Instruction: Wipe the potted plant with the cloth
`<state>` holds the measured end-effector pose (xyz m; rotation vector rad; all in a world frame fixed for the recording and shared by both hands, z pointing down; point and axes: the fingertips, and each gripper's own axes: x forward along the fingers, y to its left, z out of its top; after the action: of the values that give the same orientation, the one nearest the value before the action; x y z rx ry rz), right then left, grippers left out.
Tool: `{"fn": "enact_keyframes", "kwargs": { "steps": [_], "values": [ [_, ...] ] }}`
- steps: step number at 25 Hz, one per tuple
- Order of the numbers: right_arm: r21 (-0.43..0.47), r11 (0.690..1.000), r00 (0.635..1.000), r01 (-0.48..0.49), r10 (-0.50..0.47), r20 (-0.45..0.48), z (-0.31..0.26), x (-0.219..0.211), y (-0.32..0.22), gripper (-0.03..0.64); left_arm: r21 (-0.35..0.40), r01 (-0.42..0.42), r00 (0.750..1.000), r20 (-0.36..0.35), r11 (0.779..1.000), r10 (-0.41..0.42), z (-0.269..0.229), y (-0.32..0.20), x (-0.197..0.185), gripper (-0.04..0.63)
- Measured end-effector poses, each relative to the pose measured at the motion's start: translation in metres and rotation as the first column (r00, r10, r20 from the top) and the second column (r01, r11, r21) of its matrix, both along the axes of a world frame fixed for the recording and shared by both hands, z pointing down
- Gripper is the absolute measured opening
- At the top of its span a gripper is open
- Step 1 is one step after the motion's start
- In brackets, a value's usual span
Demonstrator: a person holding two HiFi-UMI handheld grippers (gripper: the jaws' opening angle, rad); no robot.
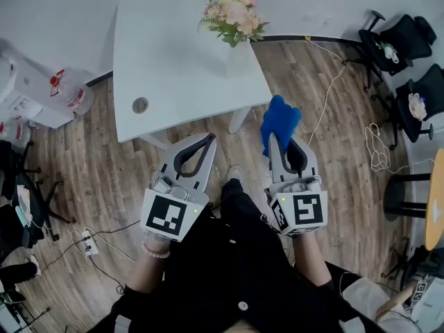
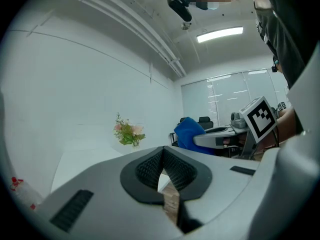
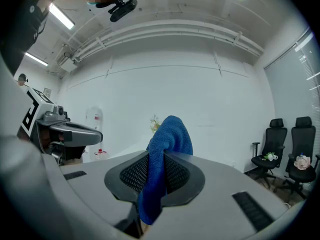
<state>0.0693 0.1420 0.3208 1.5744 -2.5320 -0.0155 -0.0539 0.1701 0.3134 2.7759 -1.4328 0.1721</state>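
Observation:
The potted plant [image 1: 234,18], pink and cream flowers in a white pot, stands near the far edge of a white table [image 1: 173,68]; it shows small in the left gripper view [image 2: 129,132], and only a sprig peeks out behind the cloth in the right gripper view. My right gripper [image 1: 277,139] is shut on a blue cloth [image 1: 279,121], which sticks up past the jaws [image 3: 170,139]. My left gripper [image 1: 209,139] is shut with nothing in it [image 2: 161,160]. Both point level at the table from just short of its near edge.
The table has a round cable hole [image 1: 140,105] near its left front. Black office chairs [image 1: 409,44] stand at the right. Cables [image 1: 378,151] trail over the wooden floor, with a power strip [image 1: 89,243] at the lower left. White boxes [image 1: 35,92] sit at the left.

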Motion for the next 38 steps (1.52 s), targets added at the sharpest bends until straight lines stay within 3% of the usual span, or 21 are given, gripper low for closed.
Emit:
{"fn": "enact_keyframes", "kwargs": {
  "steps": [20, 25, 30, 38],
  "values": [
    [-0.046, 0.988, 0.989, 0.146, -0.147, -0.001, 0.001, 0.039, -0.152, 0.081, -0.029, 0.141, 0.990, 0.022, 0.990, -0.141, -0.008, -0.140, 0.041, 0.014],
    [-0.044, 0.986, 0.987, 0.162, -0.162, 0.005, 0.003, 0.053, -0.172, 0.081, -0.028, 0.162, 0.987, 0.023, 0.986, -0.162, -0.008, -0.161, 0.055, 0.014],
    [-0.070, 0.986, 0.989, 0.149, -0.148, 0.011, 0.007, 0.070, -0.184, 0.081, 0.022, 0.193, 0.981, -0.009, 0.981, -0.193, -0.009, -0.181, 0.051, 0.015],
    [-0.094, 0.987, 0.992, 0.127, -0.126, 0.024, 0.017, 0.084, -0.191, 0.081, -0.035, 0.210, 0.978, -0.007, 0.977, -0.210, 0.004, -0.195, 0.048, 0.015]
  ]
}}
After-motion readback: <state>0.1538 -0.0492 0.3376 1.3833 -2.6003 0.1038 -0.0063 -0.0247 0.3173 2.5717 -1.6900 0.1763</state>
